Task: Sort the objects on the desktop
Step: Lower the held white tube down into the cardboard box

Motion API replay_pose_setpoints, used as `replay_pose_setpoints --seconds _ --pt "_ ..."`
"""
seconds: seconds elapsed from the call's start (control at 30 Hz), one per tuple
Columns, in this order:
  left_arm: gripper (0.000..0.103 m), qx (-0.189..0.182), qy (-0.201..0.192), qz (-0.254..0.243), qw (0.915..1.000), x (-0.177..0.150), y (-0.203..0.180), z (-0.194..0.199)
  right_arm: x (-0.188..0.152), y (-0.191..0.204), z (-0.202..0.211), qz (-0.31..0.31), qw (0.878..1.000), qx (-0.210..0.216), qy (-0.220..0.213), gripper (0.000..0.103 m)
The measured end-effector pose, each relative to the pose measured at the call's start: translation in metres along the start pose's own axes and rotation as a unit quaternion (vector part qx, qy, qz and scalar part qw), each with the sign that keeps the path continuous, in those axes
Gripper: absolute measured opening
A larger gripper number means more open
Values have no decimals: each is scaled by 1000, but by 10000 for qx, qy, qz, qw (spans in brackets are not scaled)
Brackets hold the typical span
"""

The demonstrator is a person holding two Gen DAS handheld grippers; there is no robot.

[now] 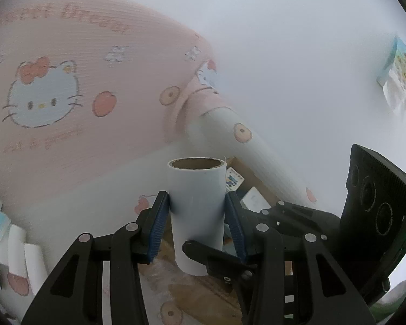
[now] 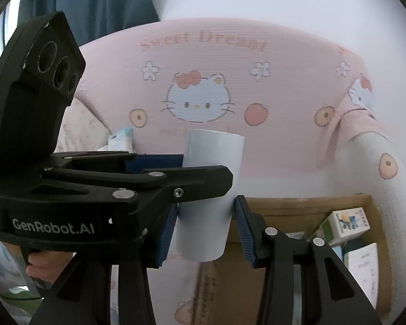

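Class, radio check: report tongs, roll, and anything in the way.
Both tongs, left and right, shut on roll. Roll upright, above box. Nothing blocking seen.

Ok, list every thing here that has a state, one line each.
white roll: upright, held by both grippers
left gripper: shut on the roll's upper part
right gripper: shut on its lower part
cardboard box: open, small cartons inside
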State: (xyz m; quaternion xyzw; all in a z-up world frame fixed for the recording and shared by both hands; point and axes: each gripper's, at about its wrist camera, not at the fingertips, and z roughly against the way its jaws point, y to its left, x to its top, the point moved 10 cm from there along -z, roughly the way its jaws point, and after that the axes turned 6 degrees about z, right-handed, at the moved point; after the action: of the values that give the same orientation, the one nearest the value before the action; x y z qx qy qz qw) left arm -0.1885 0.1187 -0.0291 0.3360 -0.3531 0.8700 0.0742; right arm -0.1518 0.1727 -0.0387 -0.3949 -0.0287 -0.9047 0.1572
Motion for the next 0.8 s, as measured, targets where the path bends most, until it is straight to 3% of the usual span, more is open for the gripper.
replay_pose_setpoints --seconds 0.23,0.57,0.8 --pt "47 -116 503 -117 9986 -6 -18 -34 -17 -29 6 -79 9998 -86 155 41" --pt "47 305 1532 -316 9872 -30 -22 -85 -57 -67 -12 -927 9933 376 585 41" --pt "46 466 1805 -464 9814 -37 -21 -105 -70 -80 -22 -1081 9903 469 735 40"
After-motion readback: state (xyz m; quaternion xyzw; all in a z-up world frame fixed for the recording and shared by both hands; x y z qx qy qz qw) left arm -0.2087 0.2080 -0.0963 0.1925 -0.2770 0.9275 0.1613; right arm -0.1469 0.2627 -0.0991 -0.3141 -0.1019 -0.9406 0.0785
